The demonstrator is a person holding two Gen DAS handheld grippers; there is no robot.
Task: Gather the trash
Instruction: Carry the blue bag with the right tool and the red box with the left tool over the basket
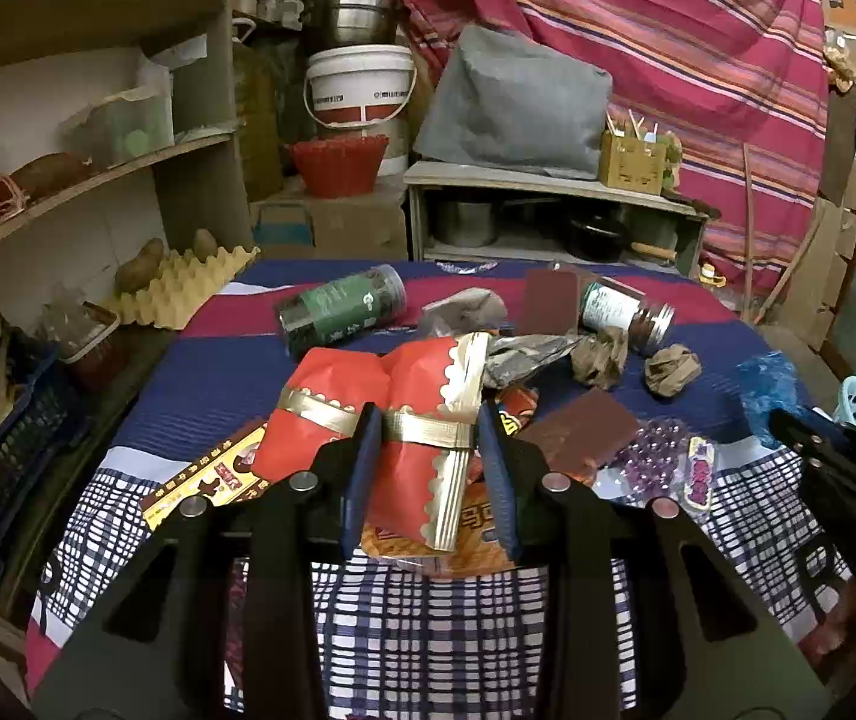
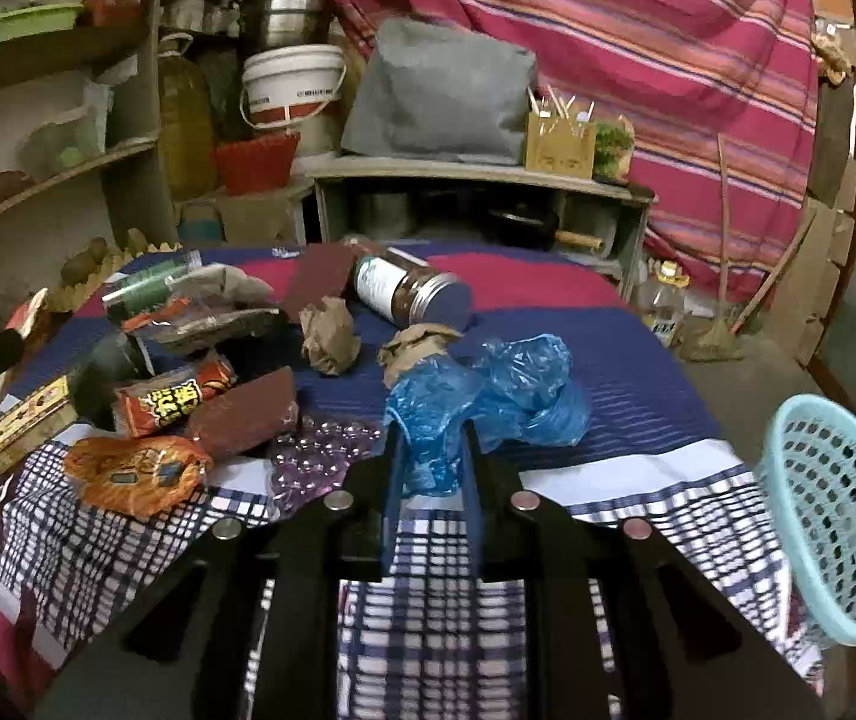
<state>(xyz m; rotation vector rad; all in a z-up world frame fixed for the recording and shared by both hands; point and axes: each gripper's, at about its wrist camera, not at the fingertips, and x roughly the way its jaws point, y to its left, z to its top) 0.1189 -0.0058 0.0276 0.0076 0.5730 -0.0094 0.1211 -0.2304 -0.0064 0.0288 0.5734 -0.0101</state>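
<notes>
We face a cluttered storeroom in dim, warm light. At ten o'clock, curved wooden shelves (image 1: pixel 86 180) stand against a pale wall (image 1: pixel 26 108). At twelve, a white bucket (image 1: pixel 361 87) sits under steel pots (image 1: pixel 351 11) (stacked, we think), beside a low cabinet (image 1: pixel 548 210) bearing a grey cushion (image 1: pixel 515 102). A striped red cloth (image 1: pixel 698 60) hangs at one o'clock. Bare floor (image 2: pixel 746 372) shows at three.

Each tool, left (image 1: pixel 428 426) and right (image 2: pixel 431 438), has a black angular frame, round silver bolt heads (image 1: pixel 557 483) and flat blue fingers (image 2: pixel 392 504).
</notes>
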